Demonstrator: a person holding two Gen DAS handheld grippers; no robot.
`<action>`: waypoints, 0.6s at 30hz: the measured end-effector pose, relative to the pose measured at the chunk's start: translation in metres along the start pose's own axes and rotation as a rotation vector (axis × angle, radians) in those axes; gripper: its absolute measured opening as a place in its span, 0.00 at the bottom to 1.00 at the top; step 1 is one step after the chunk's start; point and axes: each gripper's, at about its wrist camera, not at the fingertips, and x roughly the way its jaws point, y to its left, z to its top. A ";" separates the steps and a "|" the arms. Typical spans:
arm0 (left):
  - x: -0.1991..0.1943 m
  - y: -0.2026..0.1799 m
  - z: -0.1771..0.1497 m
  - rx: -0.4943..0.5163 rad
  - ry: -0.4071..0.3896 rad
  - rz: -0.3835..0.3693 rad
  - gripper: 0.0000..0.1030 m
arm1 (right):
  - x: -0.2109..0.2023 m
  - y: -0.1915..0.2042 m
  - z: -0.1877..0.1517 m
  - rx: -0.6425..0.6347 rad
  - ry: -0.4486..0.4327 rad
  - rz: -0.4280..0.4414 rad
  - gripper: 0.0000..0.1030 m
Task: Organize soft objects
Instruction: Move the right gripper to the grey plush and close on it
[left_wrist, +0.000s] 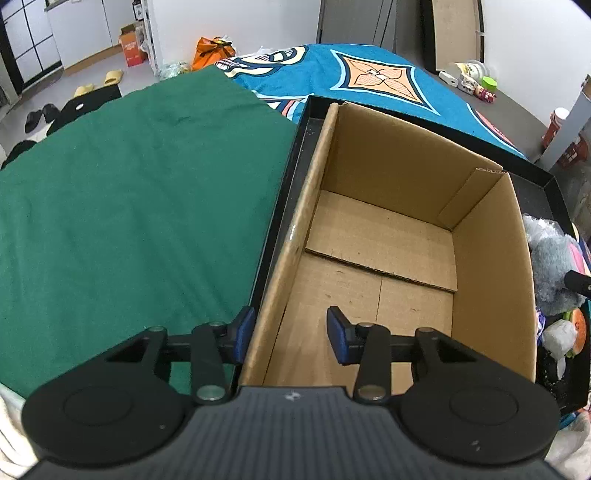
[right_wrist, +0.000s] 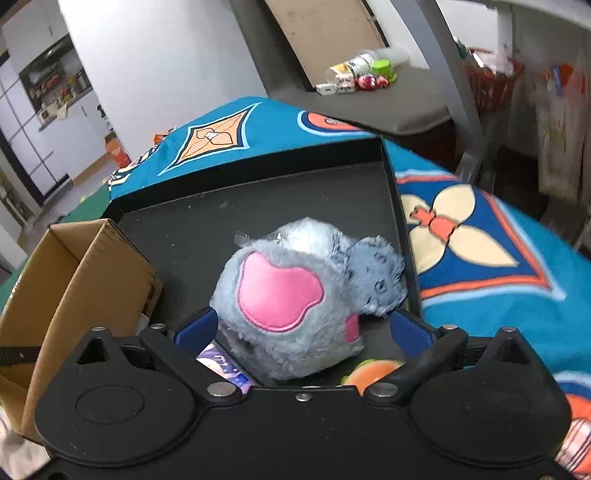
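An open cardboard box (left_wrist: 388, 236) stands in a black tray (left_wrist: 303, 125); nothing lies inside it. My left gripper (left_wrist: 291, 332) is open, its jaws straddling the box's near left wall. A grey plush toy (right_wrist: 295, 295) with pink patches lies in the tray (right_wrist: 258, 206) to the right of the box (right_wrist: 74, 280). My right gripper (right_wrist: 303, 328) is open, its blue fingers on either side of the plush. The plush also shows at the right edge of the left wrist view (left_wrist: 554, 266). An orange soft toy (right_wrist: 373, 371) and a purple packet (right_wrist: 225, 365) lie beneath the gripper.
A green cloth (left_wrist: 140, 206) covers the surface left of the tray; a blue patterned blanket (right_wrist: 480, 258) lies behind and right. A grey side table (right_wrist: 391, 99) holds bottles and small items. Slippers (left_wrist: 99, 83) and an orange bag (left_wrist: 212, 51) are on the floor.
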 end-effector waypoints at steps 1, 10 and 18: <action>0.000 -0.001 0.000 0.002 0.000 0.004 0.39 | 0.001 0.001 -0.001 0.005 -0.001 0.003 0.98; 0.003 0.005 -0.003 -0.009 0.012 0.032 0.18 | 0.018 0.013 -0.009 -0.002 0.006 -0.047 0.98; -0.002 0.001 -0.007 -0.006 0.028 0.001 0.13 | 0.031 0.028 -0.012 -0.078 -0.010 -0.106 0.89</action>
